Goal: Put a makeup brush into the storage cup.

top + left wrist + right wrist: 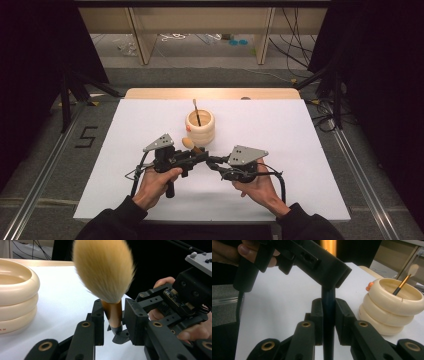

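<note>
A makeup brush with a fluffy tan head (103, 270), an orange ferrule and a dark handle (328, 302) is held upright between both grippers, just in front of a cream ribbed holder (200, 129). My left gripper (113, 308) is shut on the orange ferrule just below the bristles. My right gripper (329, 307) is shut on the dark handle lower down. In the high view the left gripper (201, 156) and the right gripper (214, 162) meet tip to tip at the table's middle, with the brush head (187, 143) beside them. A second thin brush (403, 282) leans inside the holder (390, 312).
The white tabletop (300, 150) has free room to the left, right and front of the grippers. A wooden strip (210, 93) runs along its far edge. A small orange piece (370, 286) peeks out behind the holder. Dark stands and cables lie on the floor around the table.
</note>
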A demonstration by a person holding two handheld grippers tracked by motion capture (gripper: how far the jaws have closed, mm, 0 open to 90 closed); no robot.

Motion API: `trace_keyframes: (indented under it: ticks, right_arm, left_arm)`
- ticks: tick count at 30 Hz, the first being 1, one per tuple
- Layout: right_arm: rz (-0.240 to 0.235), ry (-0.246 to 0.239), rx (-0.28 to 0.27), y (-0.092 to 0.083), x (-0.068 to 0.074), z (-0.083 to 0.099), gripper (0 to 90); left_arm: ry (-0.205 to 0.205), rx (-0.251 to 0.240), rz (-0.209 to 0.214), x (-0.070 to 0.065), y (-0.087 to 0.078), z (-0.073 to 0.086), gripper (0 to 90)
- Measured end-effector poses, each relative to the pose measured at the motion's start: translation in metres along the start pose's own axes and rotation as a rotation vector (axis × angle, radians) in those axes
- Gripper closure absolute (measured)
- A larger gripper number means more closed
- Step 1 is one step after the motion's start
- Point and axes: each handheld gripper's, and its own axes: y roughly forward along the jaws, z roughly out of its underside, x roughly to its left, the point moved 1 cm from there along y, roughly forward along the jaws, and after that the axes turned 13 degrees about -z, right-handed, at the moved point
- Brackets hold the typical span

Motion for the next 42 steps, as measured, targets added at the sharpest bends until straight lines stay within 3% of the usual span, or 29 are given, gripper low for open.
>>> trace_keyframes:
  ticks: [9,18,28,34,35,42]
  right_arm:
    - [-0.009,0.004,0.002,0.001,0.0011,-0.0002,78.4]
    - [-0.011,0.016,-0.003,0.0017,0.0012,0.0002,78.4]
    - [-0.024,0.048,-0.012,0.0015,0.0005,0.0009,78.4]
    - [-0.016,0.055,-0.021,0.0026,0.0005,0.0011,78.3]
    - [-0.013,0.055,-0.025,0.0029,0.0004,0.0013,78.4]
    - [-0.016,0.088,-0.038,0.0039,-0.0001,0.0039,78.3]
  left_arm:
    - [0.025,-0.005,0.019,-0.0005,0.0003,-0.0002,75.4]
    - [0.019,-0.008,0.022,-0.002,0.0014,0.0,76.5]
    - [0.02,-0.013,0.006,-0.0036,0.002,0.0001,76.5]
    - [0.036,-0.021,-0.007,-0.0051,0.0023,0.0001,76.8]
    - [0.055,-0.029,-0.005,-0.0056,0.003,-0.0001,76.8]
    - [0.062,-0.028,-0.036,-0.0093,0.0048,0.0005,77.0]
